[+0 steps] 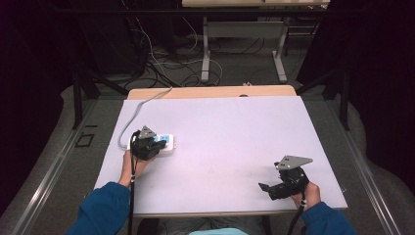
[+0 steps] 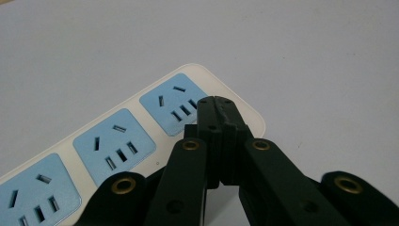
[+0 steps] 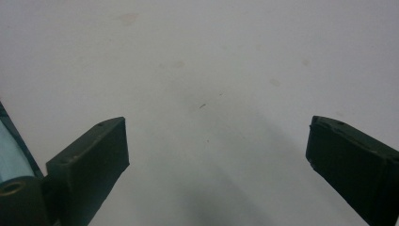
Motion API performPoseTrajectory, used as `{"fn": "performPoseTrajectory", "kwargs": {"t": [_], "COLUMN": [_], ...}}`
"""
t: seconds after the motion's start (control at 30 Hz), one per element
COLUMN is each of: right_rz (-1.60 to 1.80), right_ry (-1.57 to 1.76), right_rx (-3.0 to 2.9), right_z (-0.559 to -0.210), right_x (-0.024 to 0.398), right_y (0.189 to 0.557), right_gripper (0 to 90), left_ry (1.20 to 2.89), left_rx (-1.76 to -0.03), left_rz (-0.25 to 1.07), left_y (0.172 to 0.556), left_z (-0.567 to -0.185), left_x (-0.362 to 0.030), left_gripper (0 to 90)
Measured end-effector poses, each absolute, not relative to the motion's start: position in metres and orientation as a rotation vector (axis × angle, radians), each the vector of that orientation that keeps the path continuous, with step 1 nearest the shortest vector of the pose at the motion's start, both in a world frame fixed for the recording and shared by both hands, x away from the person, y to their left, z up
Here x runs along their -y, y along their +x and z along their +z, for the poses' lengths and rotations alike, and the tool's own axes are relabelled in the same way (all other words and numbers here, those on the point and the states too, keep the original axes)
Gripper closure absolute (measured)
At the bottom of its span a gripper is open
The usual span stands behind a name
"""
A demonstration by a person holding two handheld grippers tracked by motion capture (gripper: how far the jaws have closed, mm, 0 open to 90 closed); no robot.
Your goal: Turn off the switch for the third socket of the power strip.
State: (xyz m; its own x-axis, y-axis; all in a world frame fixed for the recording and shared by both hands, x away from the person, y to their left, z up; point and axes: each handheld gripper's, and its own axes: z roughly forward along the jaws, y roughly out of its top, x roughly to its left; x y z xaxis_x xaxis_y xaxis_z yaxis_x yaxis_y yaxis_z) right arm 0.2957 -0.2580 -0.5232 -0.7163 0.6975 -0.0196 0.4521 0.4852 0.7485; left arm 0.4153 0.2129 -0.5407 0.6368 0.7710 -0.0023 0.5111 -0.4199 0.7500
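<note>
Left gripper (image 2: 217,101) jaws closed, empty, tips over end socket of white plastic power strip with blue socket faces (image 2: 113,141). Right gripper (image 3: 216,141) jaws wide, empty, well apart from strip. Risk: closed tips push light strip, skidding it sideways.

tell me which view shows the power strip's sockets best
The left gripper view: the power strip lies close, with three blue sockets and their slots clear. In the high view it is small and partly hidden by the left claw.
</note>
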Motion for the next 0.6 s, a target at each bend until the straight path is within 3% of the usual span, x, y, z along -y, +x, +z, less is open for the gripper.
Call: {"fn": "performPoseTrajectory", "kwargs": {"t": [0.6], "right_rz": [1.070], "right_ry": [0.977], "right_rx": [-2.417], "right_z": [-0.5233], "right_x": [0.2576], "right_y": [0.2961], "right_gripper": [5.8], "left_ry": [2.116], "left_rx": [-0.991], "left_rz": [0.463], "left_y": [0.4150], "left_z": [-0.5407], "left_x": [-0.2120], "left_gripper": [90.0]}}
